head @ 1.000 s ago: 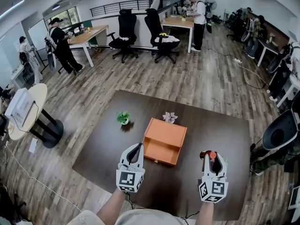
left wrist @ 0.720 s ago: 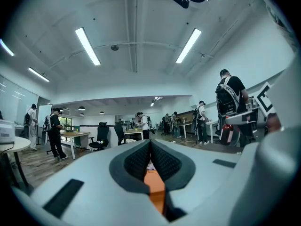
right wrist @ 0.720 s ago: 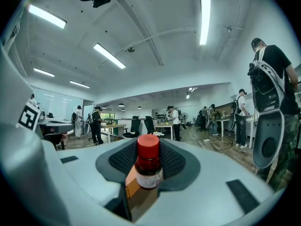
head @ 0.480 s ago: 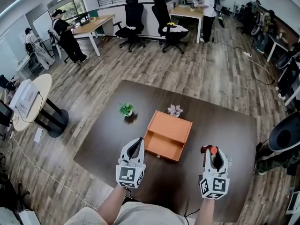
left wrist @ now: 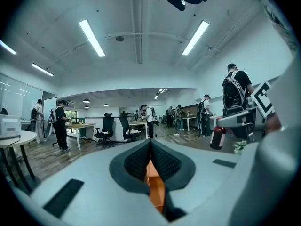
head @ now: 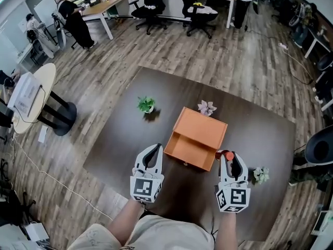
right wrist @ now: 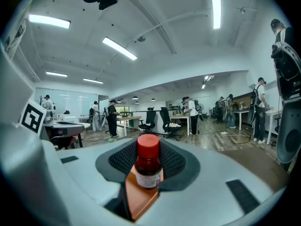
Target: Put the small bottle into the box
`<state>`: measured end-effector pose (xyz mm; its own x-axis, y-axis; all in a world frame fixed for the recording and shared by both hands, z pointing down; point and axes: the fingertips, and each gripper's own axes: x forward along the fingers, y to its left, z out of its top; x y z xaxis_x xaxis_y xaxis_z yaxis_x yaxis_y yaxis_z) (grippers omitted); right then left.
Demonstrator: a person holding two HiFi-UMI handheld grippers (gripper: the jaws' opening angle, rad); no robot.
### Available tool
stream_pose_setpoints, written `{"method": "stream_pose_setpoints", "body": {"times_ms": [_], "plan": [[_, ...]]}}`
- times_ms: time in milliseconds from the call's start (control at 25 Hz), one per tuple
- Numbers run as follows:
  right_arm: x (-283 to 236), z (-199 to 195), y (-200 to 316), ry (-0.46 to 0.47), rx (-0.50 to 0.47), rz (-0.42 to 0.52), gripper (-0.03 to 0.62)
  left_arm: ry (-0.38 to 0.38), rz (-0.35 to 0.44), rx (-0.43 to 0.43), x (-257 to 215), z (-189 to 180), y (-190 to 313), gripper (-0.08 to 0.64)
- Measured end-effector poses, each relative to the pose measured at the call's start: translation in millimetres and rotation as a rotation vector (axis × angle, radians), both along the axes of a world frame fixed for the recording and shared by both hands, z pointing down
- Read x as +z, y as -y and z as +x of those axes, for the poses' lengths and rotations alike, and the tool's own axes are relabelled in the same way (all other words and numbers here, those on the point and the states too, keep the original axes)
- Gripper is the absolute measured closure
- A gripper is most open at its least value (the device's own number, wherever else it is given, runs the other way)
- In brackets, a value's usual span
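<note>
The small bottle [head: 226, 155], dark red with a red cap, stands upright between the jaws of my right gripper [head: 228, 159], which is shut on it. It hangs just off the near right corner of the orange box [head: 200, 129], whose open part faces me. In the right gripper view the bottle [right wrist: 148, 160] fills the middle, with the box [right wrist: 138, 199] below it. My left gripper [head: 151, 156] hovers at the box's near left, shut and holding nothing. In the left gripper view a sliver of the box [left wrist: 155, 188] shows below the closed pads [left wrist: 136, 161].
The dark brown table [head: 125, 134] also holds a small green plant [head: 146, 104], a pink potted flower [head: 206, 107] behind the box and a pale plant [head: 260, 174] right of my right gripper. A round white side table [head: 31, 100] stands left; desks, chairs and people are far behind.
The view has tipped further down. My right gripper with the bottle has moved left, up to the box's near right corner. The pale plant has come into view at right.
</note>
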<state>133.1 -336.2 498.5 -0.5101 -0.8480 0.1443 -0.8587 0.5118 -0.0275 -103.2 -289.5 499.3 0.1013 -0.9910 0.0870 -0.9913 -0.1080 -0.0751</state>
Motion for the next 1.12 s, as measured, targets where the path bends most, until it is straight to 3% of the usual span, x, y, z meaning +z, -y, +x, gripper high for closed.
{"method": "stream_pose_setpoints", "body": {"times_ms": [240, 760, 920, 1120], "plan": [[22.1, -54.4, 12.1, -0.034, -0.045, -0.046, 0.451, 0.001, -0.039, 0.043, 23.0, -22.2, 8.3, 0.557], [74.5, -154.3, 24.2, -0.150, -0.166, -0.122, 0.451, -0.081, -0.126, 0.031, 66.5, -71.3, 4.7, 0.557], [98.1, -175.1, 27.1, -0.184, -0.189, -0.158, 0.451, -0.107, -0.137, 0.016, 74.2, -85.1, 6.1, 0.557], [124.3, -186.9, 31.0, -0.233, -0.201, -0.192, 0.451, -0.075, -0.180, 0.029, 90.0, -98.1, 5.7, 0.557]]}}
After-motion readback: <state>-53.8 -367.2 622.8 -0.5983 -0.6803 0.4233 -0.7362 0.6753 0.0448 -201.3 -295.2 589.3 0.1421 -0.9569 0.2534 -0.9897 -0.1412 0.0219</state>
